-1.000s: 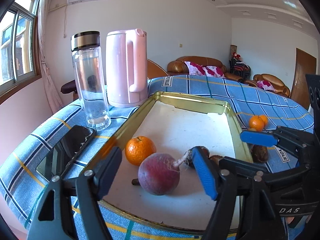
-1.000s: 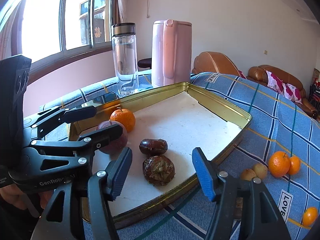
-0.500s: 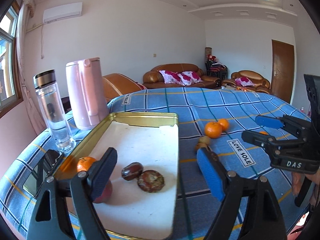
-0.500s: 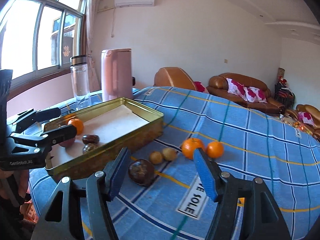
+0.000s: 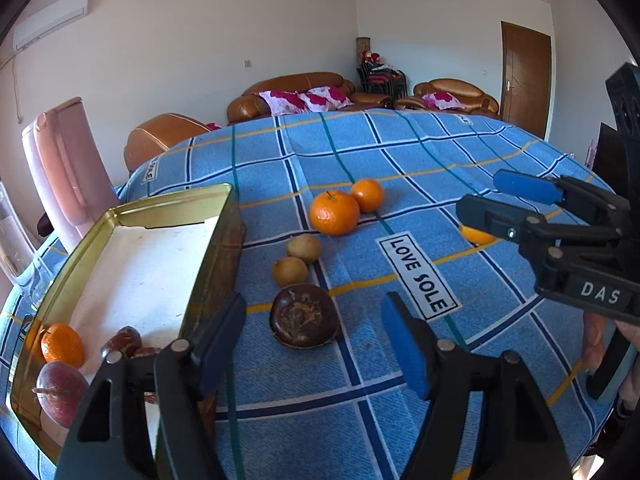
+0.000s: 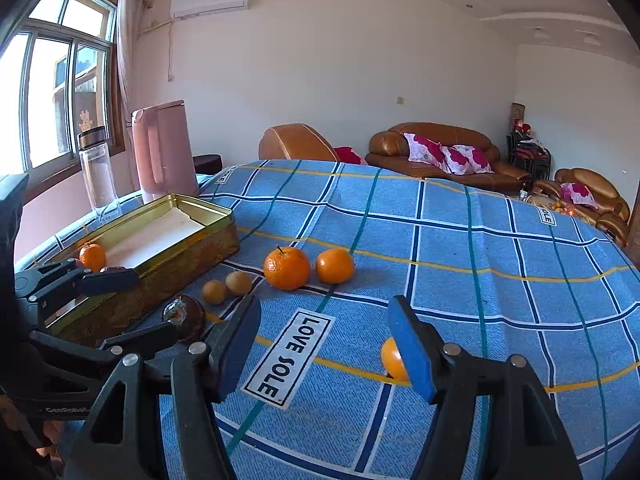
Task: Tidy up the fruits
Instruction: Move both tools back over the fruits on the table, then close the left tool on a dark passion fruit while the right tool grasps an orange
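Observation:
A gold tin tray (image 5: pixel 224 240) (image 6: pixel 192 208) holds an orange (image 5: pixel 62 343), a purple fruit (image 5: pixel 60 394) and dark dates (image 5: pixel 122 340). On the blue cloth lie a dark brown fruit (image 5: pixel 304 316) (image 6: pixel 184 312), two small tan fruits (image 5: pixel 296 260) (image 6: pixel 226 286), two oranges (image 5: pixel 344 208) (image 6: pixel 308 266) and a small orange (image 6: pixel 392 360) (image 5: pixel 476 236). My left gripper (image 5: pixel 312 344) is open and empty, just in front of the dark brown fruit. My right gripper (image 6: pixel 324 344) is open and empty; the small orange sits by its right finger (image 6: pixel 412 356).
A pink kettle (image 6: pixel 164 148) (image 5: pixel 64 164) and a clear bottle (image 6: pixel 98 172) stand behind the tray. The cloth carries a "LOVE SOLE" label (image 6: pixel 288 356) (image 5: pixel 418 276). Brown sofas (image 6: pixel 448 156) stand beyond the table.
Both grippers have swung right, away from the tray and toward the loose fruit on the cloth. Both stay open and empty. The fruits have not moved.

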### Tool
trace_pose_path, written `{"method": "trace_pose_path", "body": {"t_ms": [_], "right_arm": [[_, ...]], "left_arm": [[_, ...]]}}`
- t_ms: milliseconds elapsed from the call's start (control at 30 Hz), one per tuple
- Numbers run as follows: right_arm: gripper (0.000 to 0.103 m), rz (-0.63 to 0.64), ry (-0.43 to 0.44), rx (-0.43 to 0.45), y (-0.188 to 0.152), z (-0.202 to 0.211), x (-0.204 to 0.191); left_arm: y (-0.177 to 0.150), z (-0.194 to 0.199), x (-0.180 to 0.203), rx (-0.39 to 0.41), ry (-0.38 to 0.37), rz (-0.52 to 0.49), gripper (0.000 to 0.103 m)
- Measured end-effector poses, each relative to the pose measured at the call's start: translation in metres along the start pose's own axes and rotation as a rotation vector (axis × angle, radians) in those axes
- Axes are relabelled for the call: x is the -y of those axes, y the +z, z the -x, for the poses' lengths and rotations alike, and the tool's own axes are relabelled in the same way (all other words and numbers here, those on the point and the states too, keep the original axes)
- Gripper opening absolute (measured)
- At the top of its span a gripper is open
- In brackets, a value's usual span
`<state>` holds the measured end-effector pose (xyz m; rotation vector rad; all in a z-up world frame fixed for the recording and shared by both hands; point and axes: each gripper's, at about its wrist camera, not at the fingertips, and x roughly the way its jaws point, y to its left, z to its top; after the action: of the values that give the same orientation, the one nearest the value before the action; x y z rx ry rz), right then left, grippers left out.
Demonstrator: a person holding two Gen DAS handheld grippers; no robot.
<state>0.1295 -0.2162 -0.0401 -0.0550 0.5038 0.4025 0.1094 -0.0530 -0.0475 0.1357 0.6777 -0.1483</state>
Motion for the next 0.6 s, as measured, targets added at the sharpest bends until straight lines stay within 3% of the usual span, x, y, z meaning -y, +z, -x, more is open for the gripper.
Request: {"method": "trace_pose_path", "body": {"t_ms": [233, 500, 600], "right_arm": [[0.076, -0.008, -0.005, 0.019, 0.0, 0.003, 0.001], [0.08, -0.052, -0.017, -0.032, 0.0, -0.007, 0.01], [0.08, -0.051, -0.022, -0.03, 0.0, -0.007, 0.009]], "left_arm": [[0.005, -0.024, 0.0, -0.081, -0.038, 0.014, 0.072], [0.006, -0.03, 0.002, -0.091, -0.011, 0.007, 0.071], [0.005, -0.027, 0.015, -0.086, -0.036, -0.027, 0.072]]}}
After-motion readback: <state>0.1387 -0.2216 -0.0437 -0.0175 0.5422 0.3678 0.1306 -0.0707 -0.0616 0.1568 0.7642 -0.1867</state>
